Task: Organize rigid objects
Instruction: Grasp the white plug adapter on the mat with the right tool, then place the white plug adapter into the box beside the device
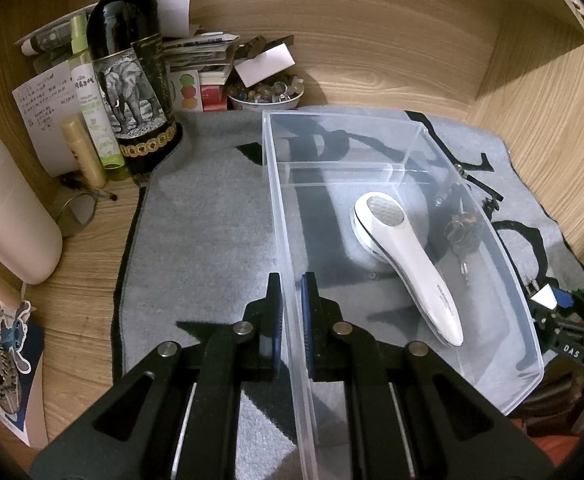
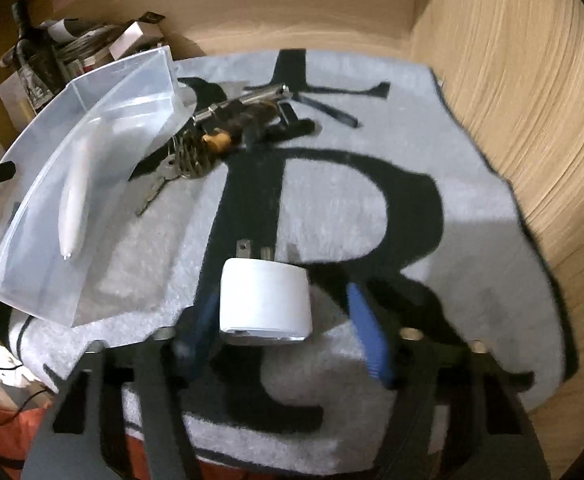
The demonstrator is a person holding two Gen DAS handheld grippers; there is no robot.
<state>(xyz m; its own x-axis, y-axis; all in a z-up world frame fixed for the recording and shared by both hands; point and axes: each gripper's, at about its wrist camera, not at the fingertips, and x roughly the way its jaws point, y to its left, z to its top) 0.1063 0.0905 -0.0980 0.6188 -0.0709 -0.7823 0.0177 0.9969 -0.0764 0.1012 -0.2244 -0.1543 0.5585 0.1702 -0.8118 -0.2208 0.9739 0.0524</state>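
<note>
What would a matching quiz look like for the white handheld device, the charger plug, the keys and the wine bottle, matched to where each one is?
Things:
1. white handheld device
2. white charger plug
3. bunch of keys
4. wine bottle

Places:
A. on the grey mat, beside the bin
B. on the wooden desk, off the mat
C. inside the clear plastic bin
D. between the right gripper jaws

Pairs: 1-C, 2-D, 3-A, 4-B

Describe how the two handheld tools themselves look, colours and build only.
Both match. The left tool has matte black angular linkage arms joined by round silver pins, and two flat black fingers faced with blue pads. The right tool, blurred here, shows the same black frame, silver pins and blue-padded fingers. No cables, sleeves or hands appear.
</note>
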